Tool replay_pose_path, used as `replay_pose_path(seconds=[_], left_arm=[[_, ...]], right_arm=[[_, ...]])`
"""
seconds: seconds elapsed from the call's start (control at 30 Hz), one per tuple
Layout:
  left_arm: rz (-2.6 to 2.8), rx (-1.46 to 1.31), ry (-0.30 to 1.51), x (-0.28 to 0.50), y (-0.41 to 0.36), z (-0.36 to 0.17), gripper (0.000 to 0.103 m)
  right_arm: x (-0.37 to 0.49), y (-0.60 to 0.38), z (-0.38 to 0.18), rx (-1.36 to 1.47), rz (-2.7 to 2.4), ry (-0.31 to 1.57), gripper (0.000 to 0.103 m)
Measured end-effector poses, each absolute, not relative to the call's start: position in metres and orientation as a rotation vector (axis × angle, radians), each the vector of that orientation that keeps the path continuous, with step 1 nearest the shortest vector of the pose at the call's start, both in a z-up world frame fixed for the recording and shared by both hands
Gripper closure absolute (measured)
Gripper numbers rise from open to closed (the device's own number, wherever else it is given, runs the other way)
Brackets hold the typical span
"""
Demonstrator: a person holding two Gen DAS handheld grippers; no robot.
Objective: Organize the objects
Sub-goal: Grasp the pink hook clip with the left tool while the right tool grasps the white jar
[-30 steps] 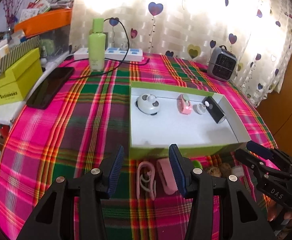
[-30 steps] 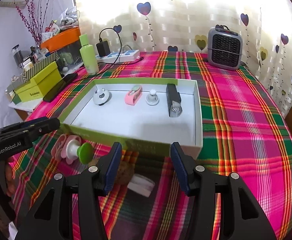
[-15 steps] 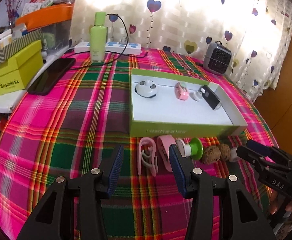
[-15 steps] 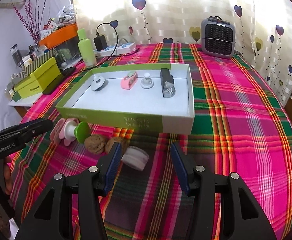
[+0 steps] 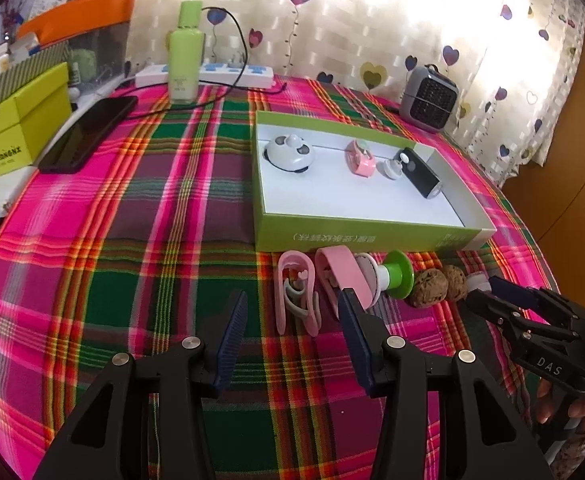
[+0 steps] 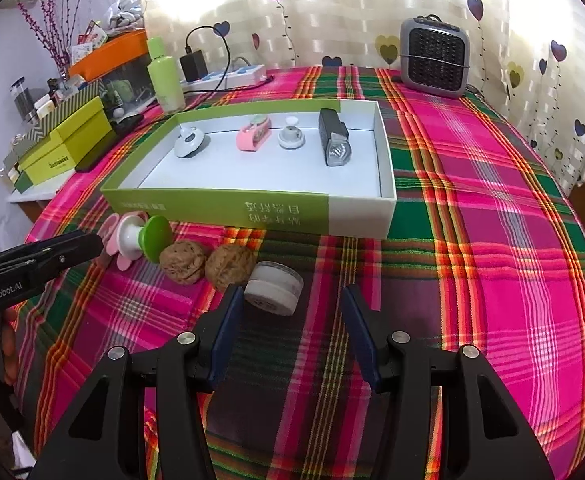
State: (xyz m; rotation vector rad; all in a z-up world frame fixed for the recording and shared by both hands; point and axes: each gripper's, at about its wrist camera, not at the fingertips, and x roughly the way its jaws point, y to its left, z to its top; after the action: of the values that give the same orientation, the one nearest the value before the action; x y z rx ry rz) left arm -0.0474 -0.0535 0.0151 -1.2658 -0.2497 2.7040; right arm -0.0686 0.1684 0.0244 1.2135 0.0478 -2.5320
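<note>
While both grippers hover with jaws apart and empty, the left gripper (image 5: 292,312) frames a pink clip (image 5: 297,293), the right gripper (image 6: 290,304) a white jar (image 6: 274,289) beside the green box (image 6: 220,204).

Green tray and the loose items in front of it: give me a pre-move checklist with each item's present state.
1. Left gripper empty, jaws apart: ok.
2. Right gripper empty, jaws apart: ok.
3. Pink clip lies flat on the tablecloth, lined up with the left gripper's gap: ok.
4. White round case sits just ahead of the right gripper, nearer its left finger than centred: not ok.
5. Green tray has bare floor in its near half for more items: ok.
6. Two walnuts touch each other and crowd the case: cannot tell if they will be knocked.
</note>
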Motion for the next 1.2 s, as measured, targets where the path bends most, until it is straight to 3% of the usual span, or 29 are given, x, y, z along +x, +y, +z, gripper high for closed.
replay_pose_path(seconds=[0.33, 0.83, 1.2], left_arm=[[2.665, -1.322, -0.236, -0.06, -0.057, 0.006, 0.057], [2.702, -1.289, -0.077, -0.067, -0.045, 0.005, 0.057], [2.748, -1.279, -0.124, -0.066, -0.045, 0.004, 0.06]], right_arm=[[-0.074, 0.168, 0.022, 1.245, -2.561, 0.036, 0.051], [-0.076, 0.164, 0.02, 1.264, -2.598, 0.061, 0.051], [-0.077, 0.161, 0.019, 1.274, -2.619, 0.119, 0.051]])
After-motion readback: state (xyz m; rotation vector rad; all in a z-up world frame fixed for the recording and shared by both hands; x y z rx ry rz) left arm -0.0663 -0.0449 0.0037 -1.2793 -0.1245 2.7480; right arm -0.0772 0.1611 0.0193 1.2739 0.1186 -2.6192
